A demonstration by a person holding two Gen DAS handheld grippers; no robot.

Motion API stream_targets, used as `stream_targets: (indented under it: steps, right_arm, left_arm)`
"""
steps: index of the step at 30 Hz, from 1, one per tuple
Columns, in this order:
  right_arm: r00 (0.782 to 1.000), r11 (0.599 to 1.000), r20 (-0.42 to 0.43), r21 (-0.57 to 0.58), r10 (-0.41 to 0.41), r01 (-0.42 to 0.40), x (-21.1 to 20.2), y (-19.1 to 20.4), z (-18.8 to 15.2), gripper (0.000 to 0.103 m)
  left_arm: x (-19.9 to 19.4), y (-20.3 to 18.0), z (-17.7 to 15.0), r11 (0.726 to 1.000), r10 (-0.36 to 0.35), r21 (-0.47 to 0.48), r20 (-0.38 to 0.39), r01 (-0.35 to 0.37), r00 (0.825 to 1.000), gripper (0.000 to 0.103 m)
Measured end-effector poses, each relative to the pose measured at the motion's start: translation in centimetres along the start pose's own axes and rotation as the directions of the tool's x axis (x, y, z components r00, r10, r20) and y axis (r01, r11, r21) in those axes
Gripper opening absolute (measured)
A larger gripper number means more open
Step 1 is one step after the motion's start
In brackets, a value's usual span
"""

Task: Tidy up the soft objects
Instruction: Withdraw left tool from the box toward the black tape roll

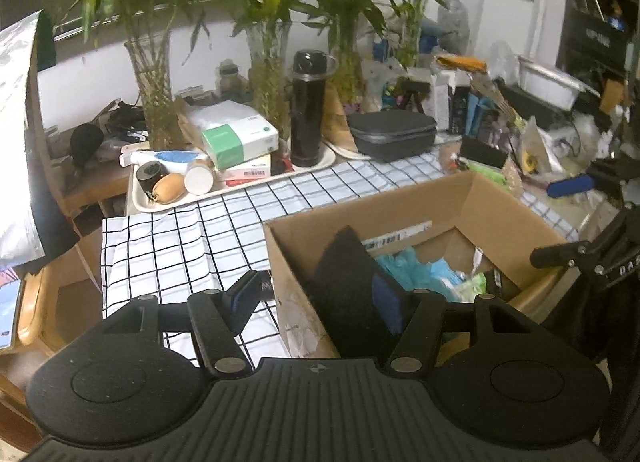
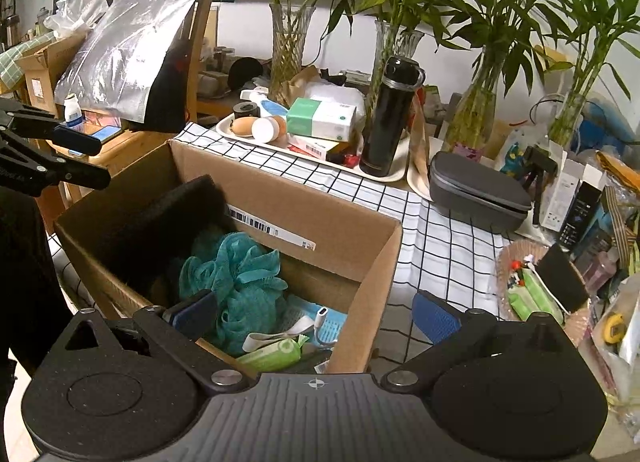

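Left fingers (image 1: 316, 302) apart astride the box wall (image 1: 280, 282), seemingly unclamped; right fingers (image 2: 316, 316) wide.

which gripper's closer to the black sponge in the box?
Left. The left gripper has its right pad against the black sponge at the box corner. The right gripper, open, straddles the box's other near corner, beside the teal loofah.

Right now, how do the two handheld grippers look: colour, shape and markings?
Both the left gripper and the right gripper are matte black, with a ribbed body, two round side discs, silver pivot screws, a small crosshair mark and blue finger pads.
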State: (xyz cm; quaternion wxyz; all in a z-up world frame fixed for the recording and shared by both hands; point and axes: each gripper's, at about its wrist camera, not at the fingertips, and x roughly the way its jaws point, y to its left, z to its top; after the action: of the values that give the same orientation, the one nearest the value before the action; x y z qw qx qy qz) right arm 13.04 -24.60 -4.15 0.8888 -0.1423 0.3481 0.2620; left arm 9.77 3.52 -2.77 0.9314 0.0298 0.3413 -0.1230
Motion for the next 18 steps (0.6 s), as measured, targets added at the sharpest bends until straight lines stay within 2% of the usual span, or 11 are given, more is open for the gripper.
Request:
stream_targets:
  steps: [5,11,18]
  right_arm:
    - [1.000,1.000,-0.001,0.010,0.027,-0.027,0.2,0.0,0.5,0.103]
    - [0.998,0.997,-0.016,0.043,0.063,-0.062,1.0,-0.2,1.3,0.103]
    - [0.997,0.996,-0.021,0.059,0.068,-0.067,2.4,-0.9,2.6,0.103]
  left_arm:
    - [0.2,1.5,-0.2,0.996,-0.013,-0.084,0.019,0.015,1.000,0.060]
    - [0.5,2.8,-0.1,0.992,-0.016,-0.126,0.038,0.021,0.999,0.060]
    - [1.6,4.5,0.3,0.982,0.022,-0.186,0.035,-0.015,0.999,0.060]
